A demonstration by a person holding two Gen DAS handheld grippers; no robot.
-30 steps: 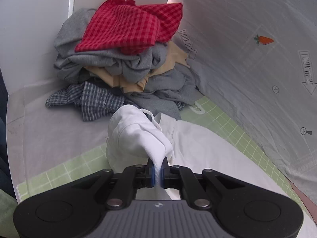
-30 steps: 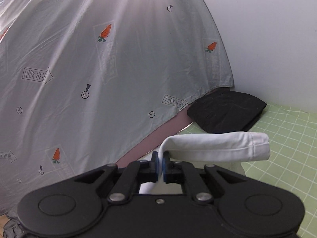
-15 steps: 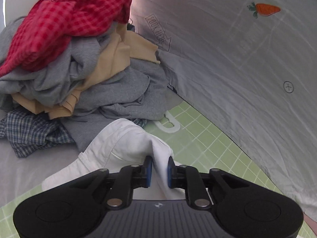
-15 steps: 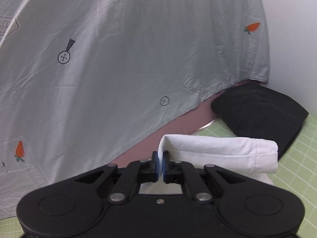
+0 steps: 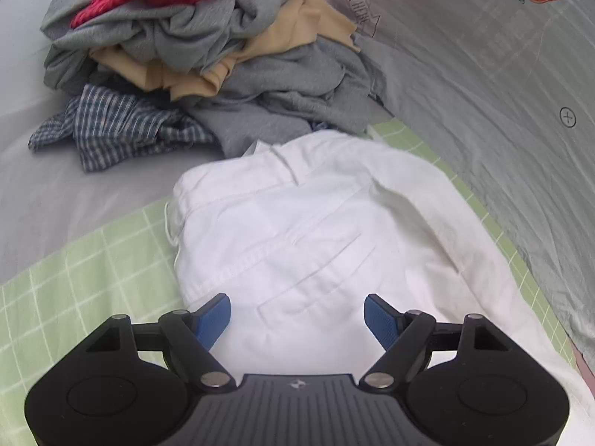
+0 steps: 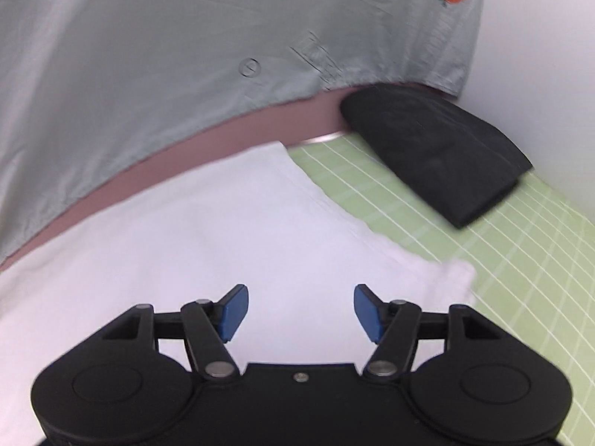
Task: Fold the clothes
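Soft, even daylight fills the space; no hard glare; the white trousers (image 5: 334,230) are nearly blown out in the right wrist view, their folds lost; faint shadows sit in the creases near the waistband in the left wrist view; a pinkish glow shows at the top behind the clothes pile (image 5: 208,48); both views bow strongly with dark corners; the green mat (image 6: 520,260) and black folded garment (image 6: 438,148) smear with motion blur.
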